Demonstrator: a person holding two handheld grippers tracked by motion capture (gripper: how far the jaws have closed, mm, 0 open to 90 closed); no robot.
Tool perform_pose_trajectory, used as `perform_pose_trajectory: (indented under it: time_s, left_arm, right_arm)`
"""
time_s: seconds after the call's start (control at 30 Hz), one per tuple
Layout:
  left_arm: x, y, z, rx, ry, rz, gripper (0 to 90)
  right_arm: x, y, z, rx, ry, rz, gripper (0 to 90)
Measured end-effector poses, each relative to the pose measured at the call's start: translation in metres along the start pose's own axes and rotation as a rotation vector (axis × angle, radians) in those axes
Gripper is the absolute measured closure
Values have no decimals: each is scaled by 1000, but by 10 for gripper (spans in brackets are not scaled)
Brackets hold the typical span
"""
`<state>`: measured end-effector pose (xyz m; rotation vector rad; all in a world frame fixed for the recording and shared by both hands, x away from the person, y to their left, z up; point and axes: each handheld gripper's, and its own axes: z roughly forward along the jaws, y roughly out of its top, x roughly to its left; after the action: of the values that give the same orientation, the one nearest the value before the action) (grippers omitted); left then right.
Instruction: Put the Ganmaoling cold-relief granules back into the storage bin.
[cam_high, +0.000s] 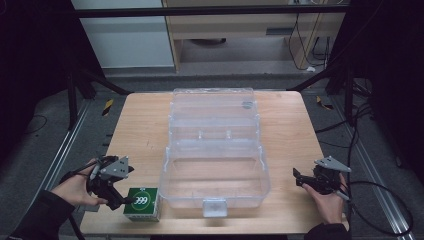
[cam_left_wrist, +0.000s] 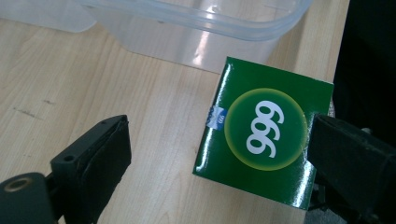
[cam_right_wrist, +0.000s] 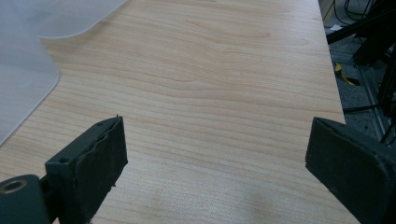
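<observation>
Green box (cam_left_wrist: 264, 140) stood at the worktop's (cam_high: 140, 125) near edge, just beside the clear bin (cam_high: 215, 170). My left claw (cam_left_wrist: 219, 154) gaped around it, right pad touching; my right claw (cam_right_wrist: 219, 163) waited open, well apart.

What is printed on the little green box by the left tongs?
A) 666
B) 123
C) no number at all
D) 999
D: the green box shows white digits 999 in a round yellow-edged emblem, lying on the wooden table between the open left tongs.
</observation>
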<state>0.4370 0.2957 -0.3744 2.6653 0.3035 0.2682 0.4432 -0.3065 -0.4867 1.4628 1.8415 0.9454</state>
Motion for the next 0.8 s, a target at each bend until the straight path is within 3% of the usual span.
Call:
perform_pose_trajectory:
  time_s: [0.33,0.8]
  left_arm:
    - [-10,6,9,44,-54,61,43]
    - [-21,9,21,73,-91,113,42]
  right_arm:
    - [0,0,1,8,3,-5,53]
    - [0,-1,2,21,4,-8,46]
